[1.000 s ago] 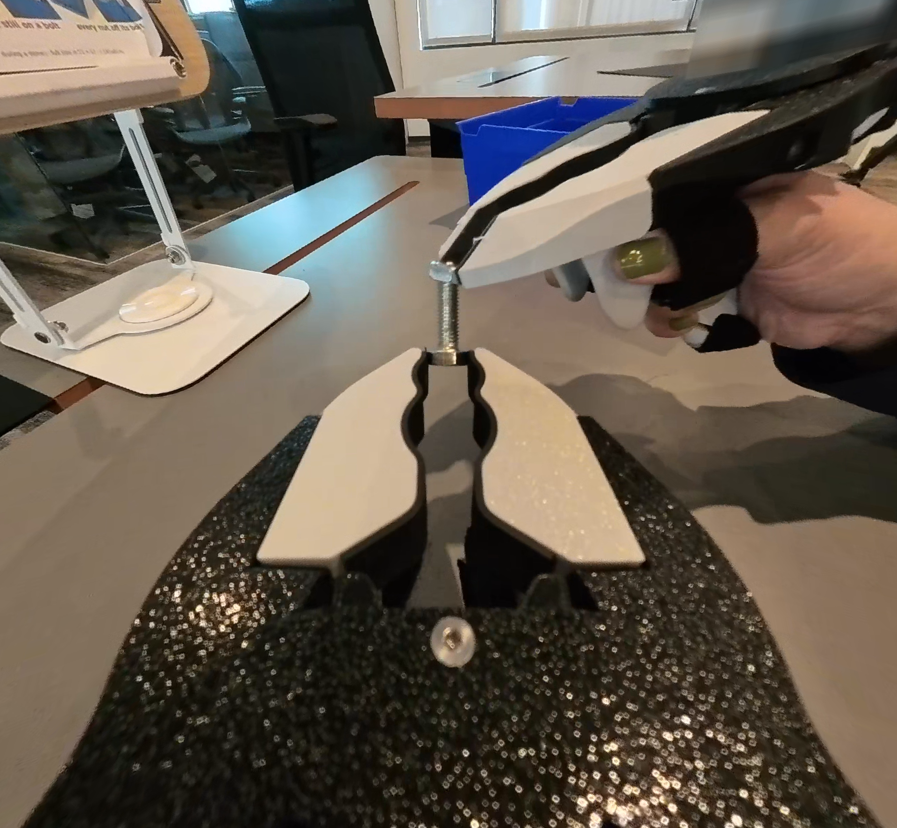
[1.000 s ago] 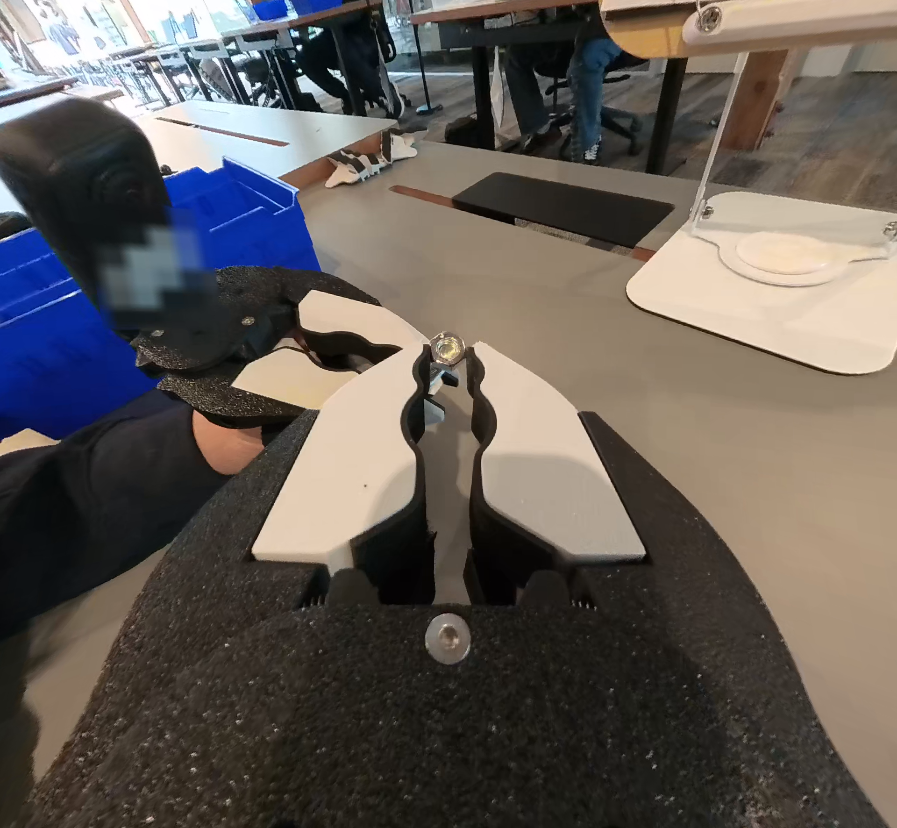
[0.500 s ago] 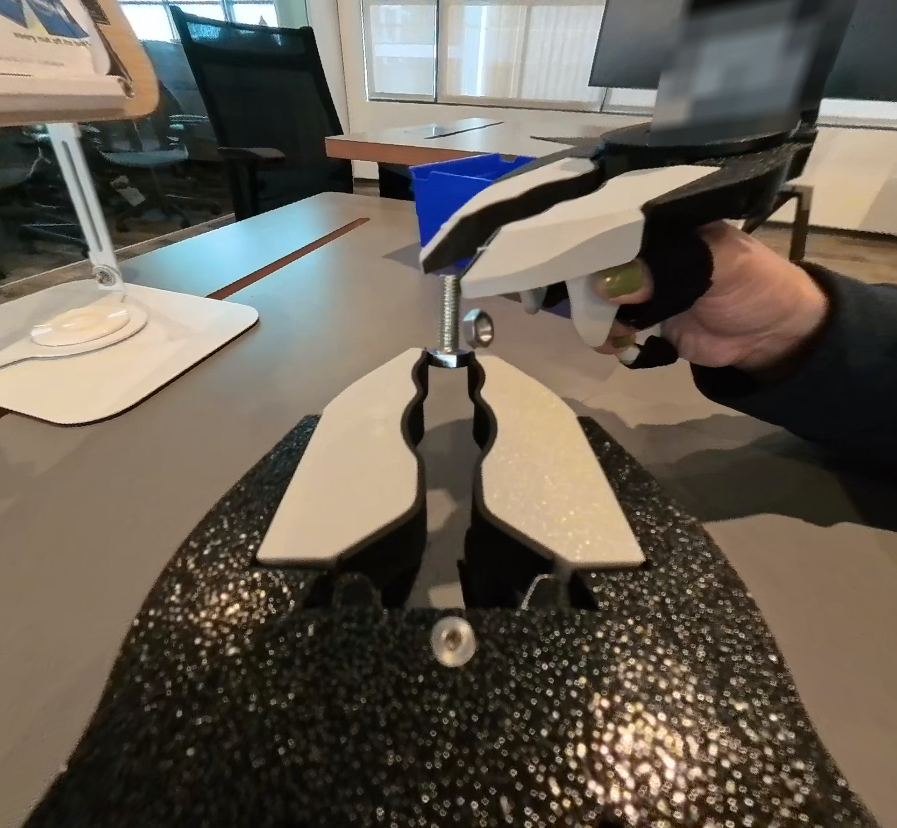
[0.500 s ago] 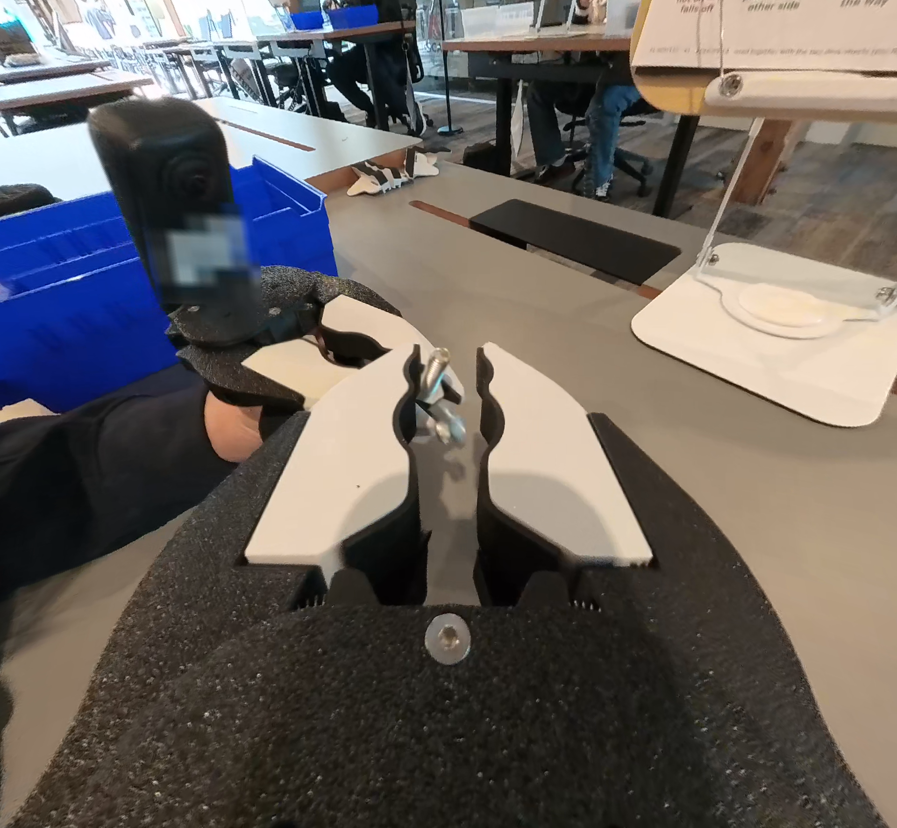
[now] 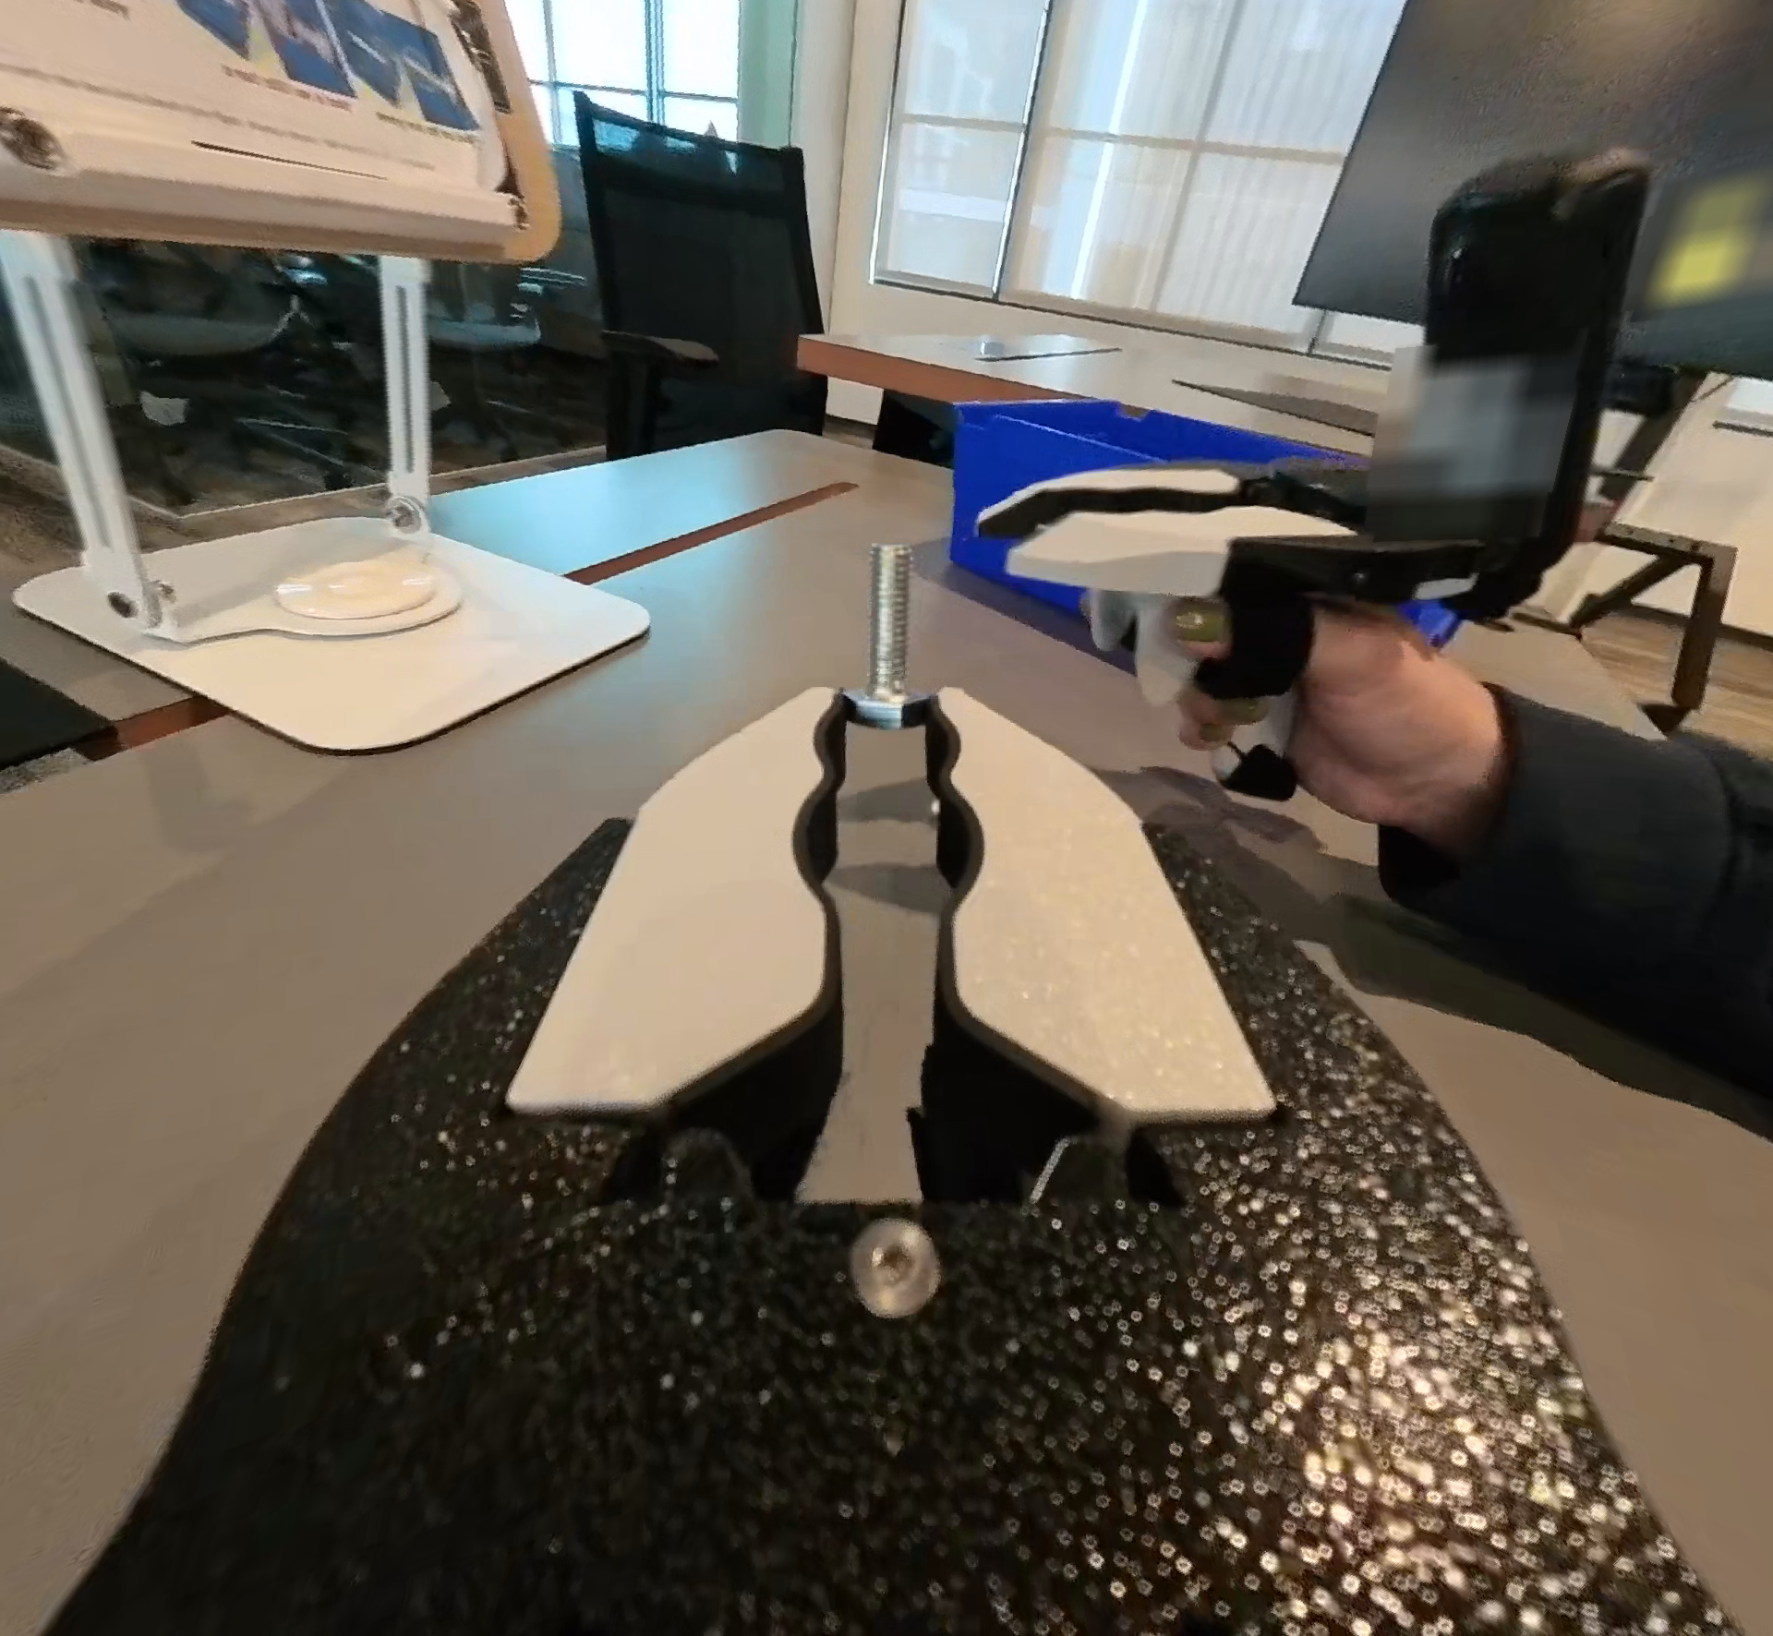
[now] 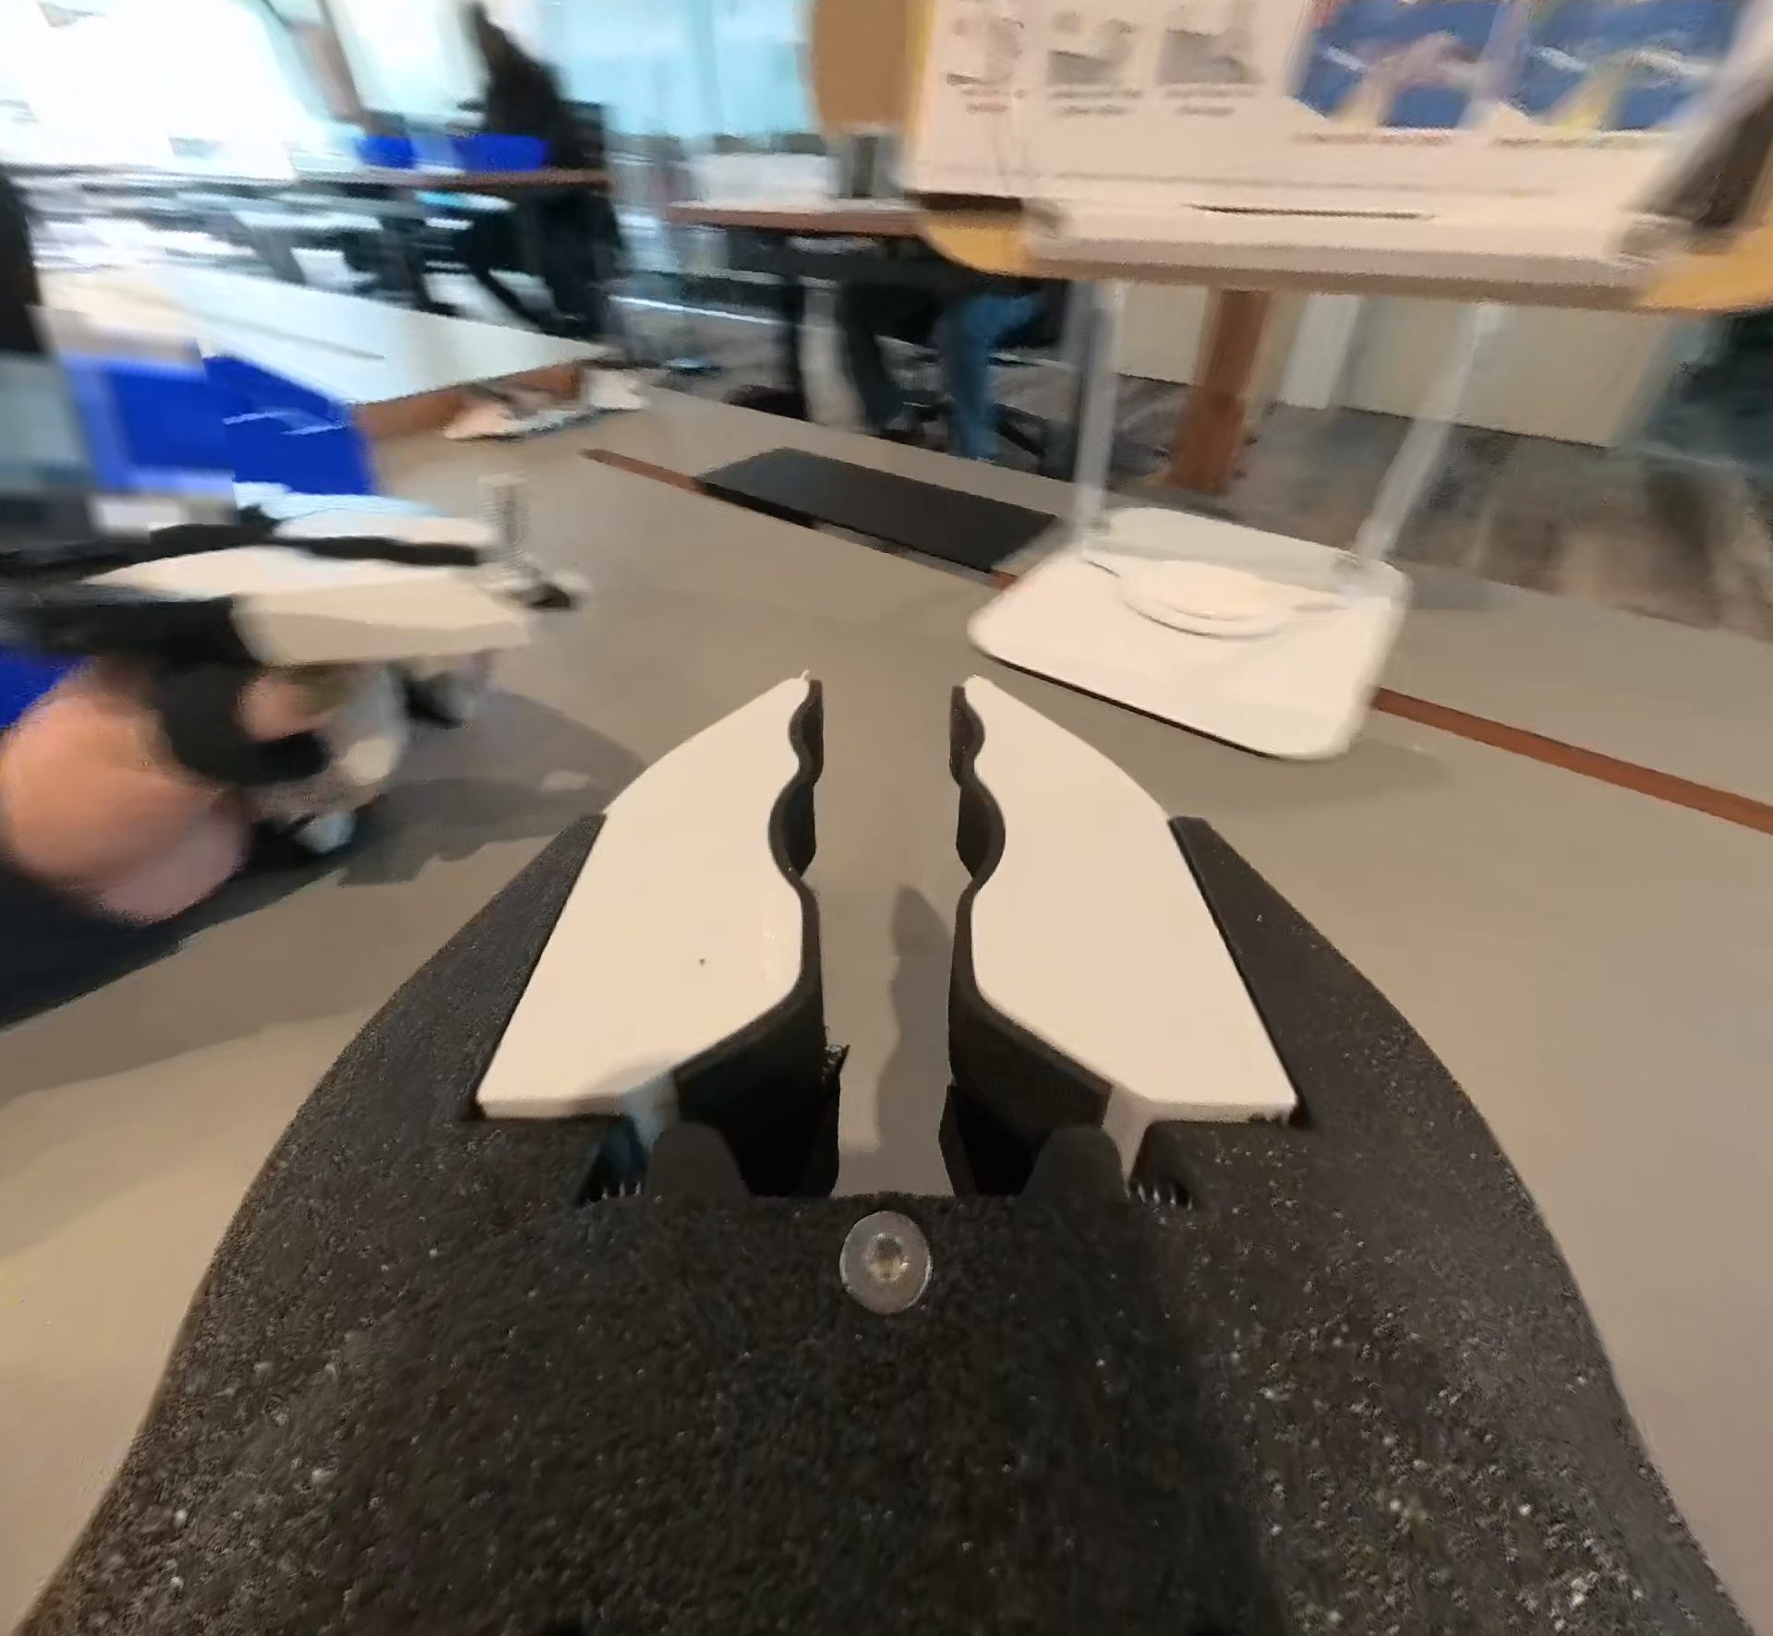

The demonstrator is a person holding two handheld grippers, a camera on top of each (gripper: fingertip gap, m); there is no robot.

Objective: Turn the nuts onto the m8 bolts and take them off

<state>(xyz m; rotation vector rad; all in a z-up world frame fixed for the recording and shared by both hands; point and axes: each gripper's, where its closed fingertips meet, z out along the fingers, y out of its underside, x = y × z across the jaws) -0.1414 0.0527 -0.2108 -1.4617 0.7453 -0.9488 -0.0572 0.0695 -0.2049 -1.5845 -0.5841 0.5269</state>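
My left gripper [image 5: 885, 707] is shut on the hex head of a silver M8 bolt [image 5: 887, 621] and holds it upright above the grey table [image 5: 384, 871]. The thread is bare, with no nut on it. My right gripper [image 6: 885, 707] is open and empty. In the left wrist view it [image 5: 1007, 540] hangs to the right of the bolt, apart from it, at about the height of the bolt's tip. The blurred right wrist view shows the left gripper [image 6: 518, 583] and the bolt [image 6: 508, 525] at the far left. I see no nut clearly in either view.
A blue bin [image 5: 1103, 458] stands behind the right gripper. A white stand [image 5: 336, 631] carrying an instruction sheet is at the back left. A black mat [image 6: 883, 501] lies at the table's far edge. People sit at desks beyond. Spacing between my two grippers at the tips: around 9 cm.
The right gripper was shut on the nut at the bolt's tip. It opened, the nut dropped beside the thread, and the gripper drew away to the right, empty. The left gripper kept the bolt.
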